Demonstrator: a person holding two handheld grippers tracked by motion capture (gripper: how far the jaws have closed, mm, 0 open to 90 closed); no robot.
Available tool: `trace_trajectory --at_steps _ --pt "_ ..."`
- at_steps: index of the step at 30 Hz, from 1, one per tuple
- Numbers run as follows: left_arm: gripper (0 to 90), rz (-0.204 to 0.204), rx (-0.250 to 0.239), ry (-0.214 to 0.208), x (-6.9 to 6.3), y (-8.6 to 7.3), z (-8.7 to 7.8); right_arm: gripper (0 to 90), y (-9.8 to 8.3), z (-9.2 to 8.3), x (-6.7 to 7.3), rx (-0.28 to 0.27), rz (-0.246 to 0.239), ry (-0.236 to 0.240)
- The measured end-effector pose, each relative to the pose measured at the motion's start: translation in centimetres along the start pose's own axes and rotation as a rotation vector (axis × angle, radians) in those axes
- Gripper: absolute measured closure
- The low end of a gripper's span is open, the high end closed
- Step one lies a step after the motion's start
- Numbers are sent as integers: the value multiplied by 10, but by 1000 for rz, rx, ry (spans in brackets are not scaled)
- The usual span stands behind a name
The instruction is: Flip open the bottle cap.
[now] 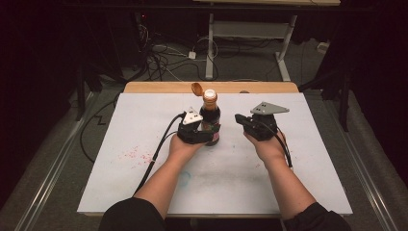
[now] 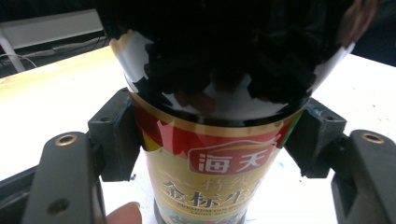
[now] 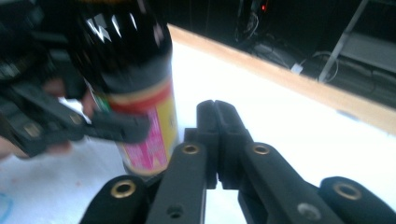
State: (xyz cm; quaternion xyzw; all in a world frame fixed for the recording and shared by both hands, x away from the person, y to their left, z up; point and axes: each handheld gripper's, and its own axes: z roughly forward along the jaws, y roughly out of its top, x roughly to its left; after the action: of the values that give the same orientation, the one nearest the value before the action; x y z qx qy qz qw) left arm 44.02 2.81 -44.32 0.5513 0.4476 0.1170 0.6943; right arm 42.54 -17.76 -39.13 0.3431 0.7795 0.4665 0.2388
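— Dark room, cables on the floor past the white desk (image 1: 144, 168). Where's the bottle?

— The sauce bottle (image 1: 210, 118) stands upright, cap flipped open, left claw (image 2: 212, 140) clamped on its labelled body.

— Handling?

— Probably glass: heavy, slick, breakable. Grip the label band. Right claw (image 3: 217, 140) is together, empty, just beside it.

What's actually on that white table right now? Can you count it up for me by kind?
Dark glass sauce bottle with a red and yellow label, its orange flip cap hanging open: 1
Black two-jaw handheld grippers: 2, the left gripper shut on the bottle, the right gripper shut on nothing
Total: 3
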Motion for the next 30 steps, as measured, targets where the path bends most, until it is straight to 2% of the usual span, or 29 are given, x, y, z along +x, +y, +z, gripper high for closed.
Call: trace_trajectory --at_steps 4,5,6,8,9,10,11,12,13,14,15,18,24,27,30 --pt "273 -5 4 -2 0 0 0 833 -14 6 -2 16 15 -1" --pt "270 -6 5 -4 1 1 -1 782 -22 8 -3 23 22 -5" --pt "270 -9 6 -4 1 1 -1 782 -22 8 -3 23 22 -5" --pt "262 -30 17 -7 2 1 -1 709 -29 10 -4 23 33 -5" --pt "251 -69 -8 -22 0 1 1 662 -33 11 -5 26 38 0" --pt "237 -84 -6 -21 0 0 2 627 -36 12 -6 31 38 0" --pt "218 -63 8 -87 2 -1 4 593 -40 13 -7 32 41 -3" --pt "199 -74 13 -74 2 -2 4 551 -43 13 -8 32 45 -2" --pt "183 -50 64 0 7 -3 -1 520 -45 13 -9 31 54 4" --pt "147 -58 62 3 8 -4 -2 475 -50 14 -11 27 59 16" --pt "147 -62 66 4 9 -5 -2 475 -50 14 -11 27 59 16" --pt "110 -66 86 4 12 -8 -4 383 -55 14 -13 20 62 29" --pt "3 -86 107 10 20 -13 -14 207 -63 11 -15 7 64 20" --pt "0 -97 116 24 27 -15 -20 138 -66 11 -14 -1 67 13" --pt "0 -97 116 35 32 -16 -28 24 -70 10 -12 -1 71 7"
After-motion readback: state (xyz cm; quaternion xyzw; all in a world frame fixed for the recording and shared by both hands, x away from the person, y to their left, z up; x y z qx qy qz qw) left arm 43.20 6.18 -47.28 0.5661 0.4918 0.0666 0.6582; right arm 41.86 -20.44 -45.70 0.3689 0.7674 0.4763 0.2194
